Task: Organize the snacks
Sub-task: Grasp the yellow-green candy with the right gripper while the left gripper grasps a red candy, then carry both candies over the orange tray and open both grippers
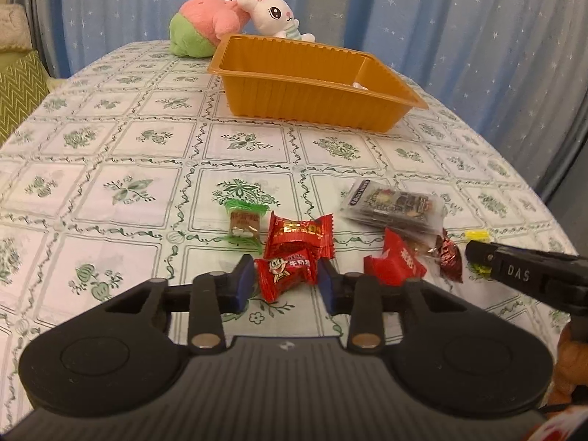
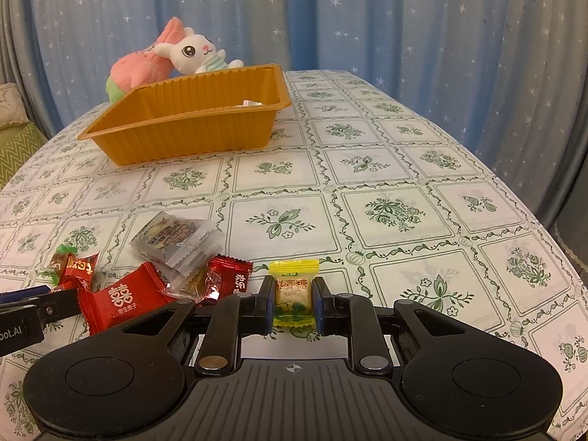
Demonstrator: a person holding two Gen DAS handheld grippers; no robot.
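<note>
Left gripper (image 1: 286, 279) pinching red cartoon candy (image 1: 284, 272) off the snack pile, right gripper (image 2: 293, 303) clamped on yellow candy (image 2: 293, 296) just beside it; lift straight up, keep squeeze steady, carry both to orange tray (image 1: 294, 101) well beyond.

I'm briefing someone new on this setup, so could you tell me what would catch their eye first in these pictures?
Probably the orange tray at the far side of the green-patterned tablecloth, with a pink plush and a white bunny plush behind it. Nearer, each claw pinches a sweet: the left claw a red cartoon-face candy, the right claw a yellow candy, beside a scatter of wrapped snacks.
</note>
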